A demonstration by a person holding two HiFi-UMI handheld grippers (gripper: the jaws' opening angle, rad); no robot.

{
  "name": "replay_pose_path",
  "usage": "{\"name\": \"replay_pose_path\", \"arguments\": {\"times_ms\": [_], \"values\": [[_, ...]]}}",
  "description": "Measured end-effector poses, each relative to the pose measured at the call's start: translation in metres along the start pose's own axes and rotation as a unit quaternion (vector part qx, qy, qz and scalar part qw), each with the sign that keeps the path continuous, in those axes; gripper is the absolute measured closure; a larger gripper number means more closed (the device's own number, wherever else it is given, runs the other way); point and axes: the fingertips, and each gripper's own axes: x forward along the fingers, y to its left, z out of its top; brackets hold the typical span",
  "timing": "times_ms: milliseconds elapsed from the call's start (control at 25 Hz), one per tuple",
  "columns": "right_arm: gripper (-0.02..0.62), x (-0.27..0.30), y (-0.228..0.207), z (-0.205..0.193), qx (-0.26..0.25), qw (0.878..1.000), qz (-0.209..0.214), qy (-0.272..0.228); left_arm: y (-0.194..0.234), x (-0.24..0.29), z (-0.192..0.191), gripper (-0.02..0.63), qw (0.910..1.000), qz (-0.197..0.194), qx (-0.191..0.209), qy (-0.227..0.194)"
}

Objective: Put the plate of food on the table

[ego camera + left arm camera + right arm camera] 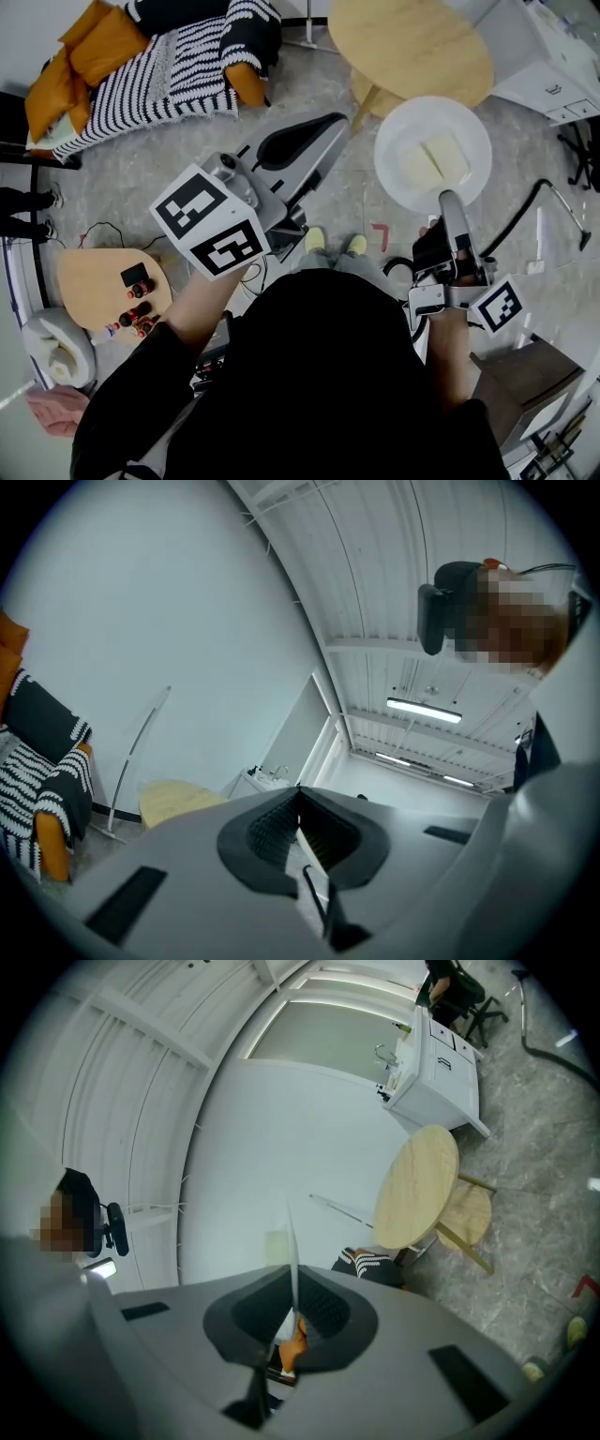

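Side table (89, 278) carries small bottles (138, 317) and a black object (136, 275).

One white round plate (401, 131) carries two pale yellow slabs of food (433, 159). Two grey tools are in view, the left tool (330, 125) and the right tool (451, 199), each with one black-and-white marker cube (216, 223). There are two wooden benches: one round pale bench (412, 42) and one low kidney-shaped bench (94, 277). The low one bears one small black box (135, 275) and several red-capped little bottles (139, 319), too small to count exactly. One wooden stool (368, 92) stands by the round bench. One striped black-and-white sofa (178, 66) holds at least three orange cushions (103, 39). Two yellow-green shoe tips (315, 240) show on the floor (141, 187).
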Motion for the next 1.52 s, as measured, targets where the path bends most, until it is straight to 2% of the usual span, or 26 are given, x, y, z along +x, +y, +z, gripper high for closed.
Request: {"name": "replay_pose_path", "arguments": {"times_ms": [400, 600, 880, 1520], "values": [[0.578, 0.009, 0.016, -0.016, -0.005, 1.000, 0.002, 0.001, 0.005, -0.022, 0.007, 0.599, 1.0000, -0.002, 0.007, 0.004], [0.578, 0.005, 0.016, -0.009, -0.007, 1.000, 0.001, 0.007, -0.002, -0.017, 0.008, 0.598, 0.9999, -0.001, 0.014, 0.003], [0.578, 0.016, 0.024, -0.044, -0.019, 1.000, 0.012, 0.011, 0.011, -0.054, 0.008, 0.598, 0.9997, 0.000, 0.020, -0.013], [0.578, 0.008, 0.027, -0.044, -0.020, 1.000, 0.014, -0.007, 0.006, -0.068, 0.001, 0.598, 0.9998, 0.003, 0.018, -0.011]]}}
